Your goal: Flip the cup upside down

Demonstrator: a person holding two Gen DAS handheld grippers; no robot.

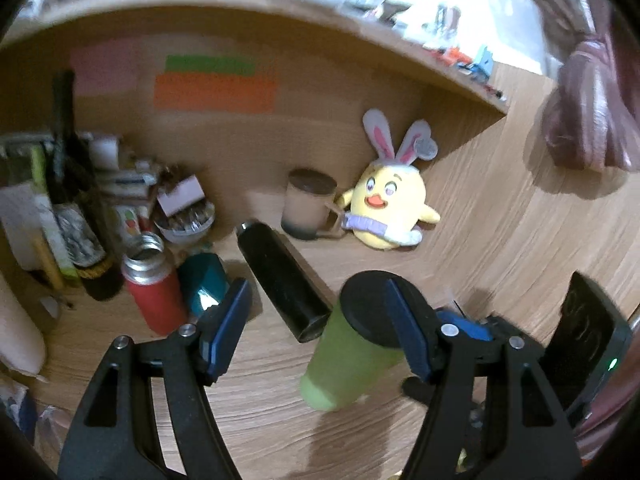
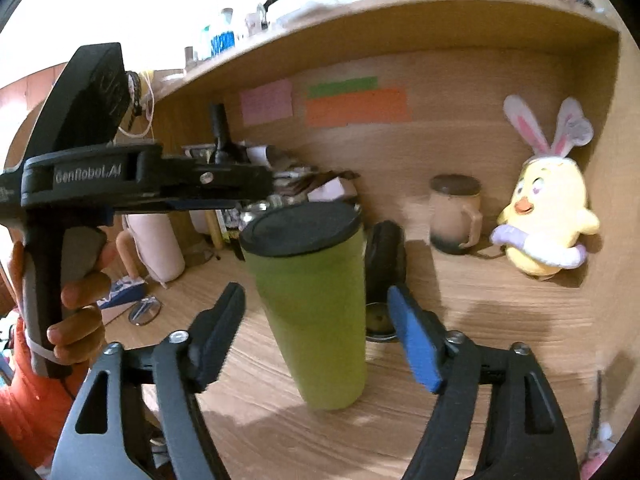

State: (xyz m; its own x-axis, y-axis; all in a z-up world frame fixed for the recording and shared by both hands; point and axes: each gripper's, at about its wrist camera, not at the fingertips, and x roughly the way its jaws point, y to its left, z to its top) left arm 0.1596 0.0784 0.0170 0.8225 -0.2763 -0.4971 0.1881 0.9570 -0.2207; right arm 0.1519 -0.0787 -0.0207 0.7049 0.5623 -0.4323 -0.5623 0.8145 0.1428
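Cup (image 2: 316,304) upright on desk (image 2: 500,320), lid on, between wide-open right gripper (image 2: 316,332); left gripper (image 1: 320,328) also wide, near lid; risk: off-centre pinch tips cup into black bottle (image 1: 284,276).

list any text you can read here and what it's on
"GenRobot.AI" on the side of the left gripper, seen from the right wrist.
Embossed marks on that gripper's top plate: too blurred to read.
Pink note, green note and orange note on the back wall: no legible writing.
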